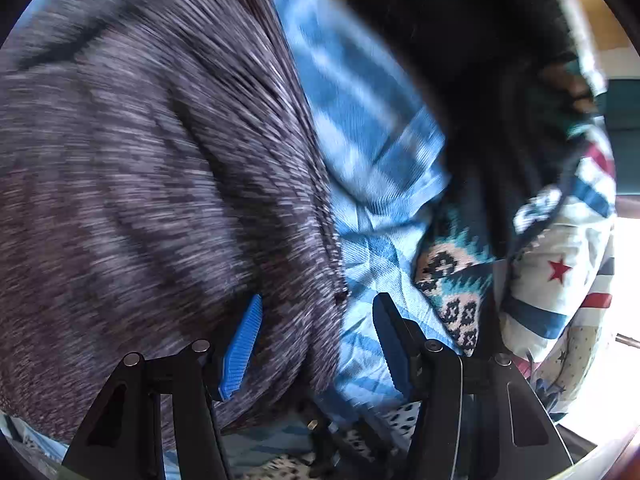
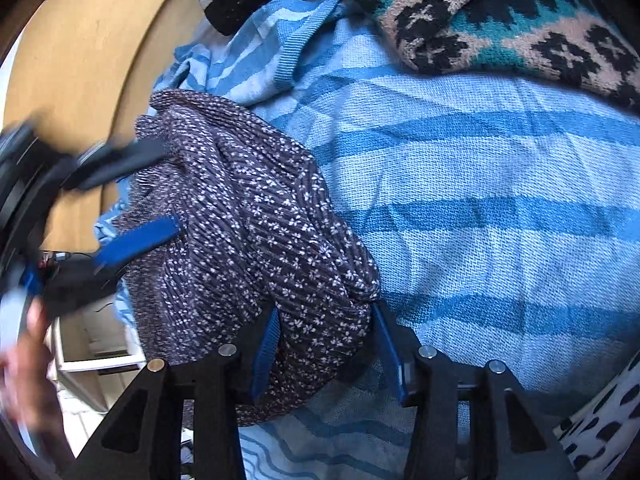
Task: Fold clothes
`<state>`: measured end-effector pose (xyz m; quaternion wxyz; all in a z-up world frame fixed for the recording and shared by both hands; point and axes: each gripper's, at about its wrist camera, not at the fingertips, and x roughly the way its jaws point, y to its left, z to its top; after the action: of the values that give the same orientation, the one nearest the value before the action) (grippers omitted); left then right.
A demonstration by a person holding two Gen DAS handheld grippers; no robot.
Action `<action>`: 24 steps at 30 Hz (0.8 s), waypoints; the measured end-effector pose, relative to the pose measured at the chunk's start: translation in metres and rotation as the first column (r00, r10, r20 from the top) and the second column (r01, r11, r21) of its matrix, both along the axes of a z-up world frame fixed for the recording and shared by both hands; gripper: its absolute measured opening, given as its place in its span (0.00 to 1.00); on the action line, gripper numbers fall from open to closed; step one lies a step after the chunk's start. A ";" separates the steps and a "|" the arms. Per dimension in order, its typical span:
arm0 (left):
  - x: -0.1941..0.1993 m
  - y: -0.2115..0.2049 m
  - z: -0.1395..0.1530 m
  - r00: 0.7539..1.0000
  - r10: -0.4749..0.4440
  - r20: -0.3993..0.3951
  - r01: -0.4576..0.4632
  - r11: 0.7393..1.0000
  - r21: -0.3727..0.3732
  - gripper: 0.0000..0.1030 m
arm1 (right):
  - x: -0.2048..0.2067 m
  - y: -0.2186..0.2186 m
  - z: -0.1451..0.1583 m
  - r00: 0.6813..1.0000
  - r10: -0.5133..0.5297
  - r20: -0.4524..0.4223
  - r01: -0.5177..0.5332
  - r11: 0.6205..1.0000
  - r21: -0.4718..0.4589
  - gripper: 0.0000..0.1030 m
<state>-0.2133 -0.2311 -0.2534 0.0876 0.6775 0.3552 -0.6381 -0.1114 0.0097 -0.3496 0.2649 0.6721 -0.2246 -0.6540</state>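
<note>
Clothes lie heaped and loose: a dark speckled knit garment [image 2: 256,216] sits bunched on a blue striped cloth [image 2: 480,200], with a patterned knit [image 2: 500,20] just beyond. The right tool [image 2: 326,344] stands partly open with a bunch of the speckled garment between its fingers, though I cannot tell if it grips. The left tool [image 1: 318,344] is open against the same garment's edge. No neat folded garment shows; judging by this, most folding remains.
</note>
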 end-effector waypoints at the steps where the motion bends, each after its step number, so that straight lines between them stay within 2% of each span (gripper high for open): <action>1: -0.005 0.004 -0.011 0.999 -0.008 0.045 0.007 1.000 0.019 0.57 | 0.000 -0.001 0.000 1.000 0.007 -0.006 -0.007 1.000 -0.025 0.18; 2: -0.010 0.006 -0.019 0.997 -0.015 0.071 0.014 1.000 0.003 0.57 | 0.001 -0.002 0.002 1.000 0.016 -0.016 -0.017 0.999 -0.042 0.10; 6: -0.018 0.016 -0.032 0.991 -0.062 0.123 0.067 0.997 -0.038 0.59 | 0.002 0.000 0.014 0.997 0.044 -0.065 -0.049 0.996 -0.079 0.07; 9: -0.019 0.028 -0.032 0.978 -0.142 0.151 0.156 0.984 -0.088 0.60 | -0.001 -0.003 0.019 0.993 0.079 -0.091 -0.087 0.992 -0.088 0.07; 13: -0.010 0.050 -0.032 0.951 -0.250 0.182 0.285 0.935 -0.209 0.57 | -0.002 -0.013 0.021 0.988 0.110 -0.107 -0.121 0.988 -0.095 0.07; 14: -0.006 0.055 -0.032 0.944 -0.273 0.187 0.313 0.919 -0.239 0.50 | 0.000 -0.015 0.025 0.985 0.123 -0.120 -0.135 0.986 -0.096 0.07; 15: -0.002 0.054 -0.031 0.945 -0.268 0.185 0.310 0.915 -0.259 0.45 | 0.003 -0.017 0.029 0.982 0.136 -0.133 -0.149 0.984 -0.097 0.07; 17: 0.011 0.040 -0.024 0.964 -0.216 0.154 0.252 0.929 -0.271 0.11 | 0.007 -0.021 0.037 0.974 0.161 -0.159 -0.177 0.979 -0.097 0.07; 18: 0.019 0.032 -0.021 0.972 -0.189 0.136 0.220 0.937 -0.272 0.11 | 0.009 -0.023 0.041 0.970 0.173 -0.172 -0.191 0.977 -0.097 0.07; 20: 0.042 0.007 -0.007 0.994 -0.108 0.032 0.111 0.978 -0.175 0.09 | 0.013 -0.027 0.049 0.960 0.197 -0.198 -0.219 0.971 -0.096 0.07; 21: 0.054 -0.005 0.001 0.998 -0.064 -0.017 0.061 0.991 -0.122 0.09 | 0.015 -0.029 0.053 0.955 0.209 -0.211 -0.233 0.968 -0.096 0.07; 23: 0.086 -0.030 0.029 0.991 -0.012 -0.133 0.005 0.999 -0.051 0.08 | 0.019 -0.033 0.060 0.943 0.233 -0.237 -0.261 0.961 -0.094 0.07; 24: 0.106 -0.046 0.046 0.980 0.022 -0.198 -0.030 0.999 -0.038 0.08 | 0.021 -0.035 0.064 0.937 0.245 -0.249 -0.275 0.957 -0.093 0.10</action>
<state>-0.1074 -0.2768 -0.2073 0.0740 0.6043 0.3579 -0.7080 -0.0901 -0.0254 -0.2853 0.4158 0.5956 -0.1416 -0.6726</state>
